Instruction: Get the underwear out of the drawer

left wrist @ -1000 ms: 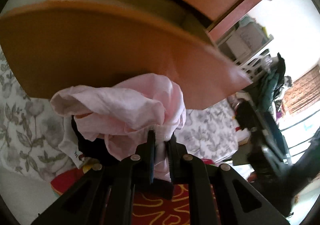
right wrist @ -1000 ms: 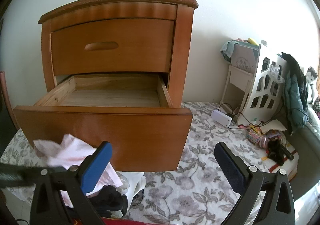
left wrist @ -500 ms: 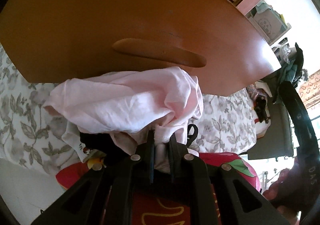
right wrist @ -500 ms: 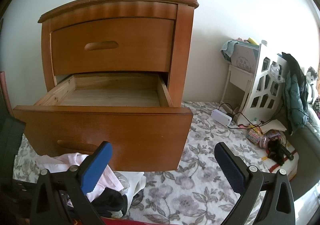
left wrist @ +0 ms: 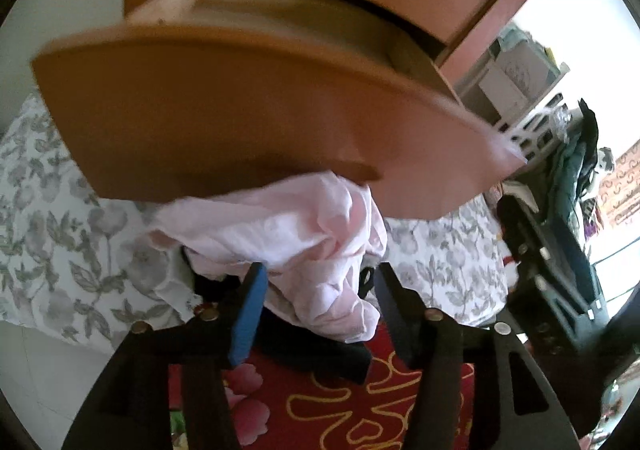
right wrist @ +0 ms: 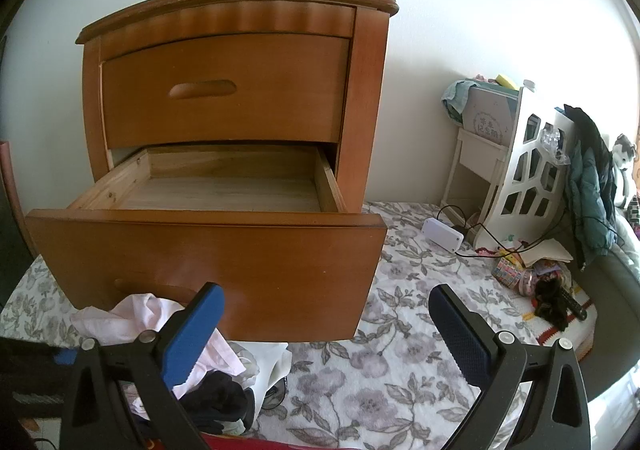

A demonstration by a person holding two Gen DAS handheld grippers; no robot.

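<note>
Item: pink underwear (left wrist: 304, 234), crumpled, soft and thin, lay on a heap of dark and white clothes (right wrist: 224, 402) on the floral bedspread (right wrist: 360, 382), just before the drawer (right wrist: 224, 250), which showed bare boards inside. Your left tool (left wrist: 316, 298) was opening, the cloth loose between its jaws. Your right tool (right wrist: 324, 326) stood wide apart, holding nothing; removal looked done.
</note>
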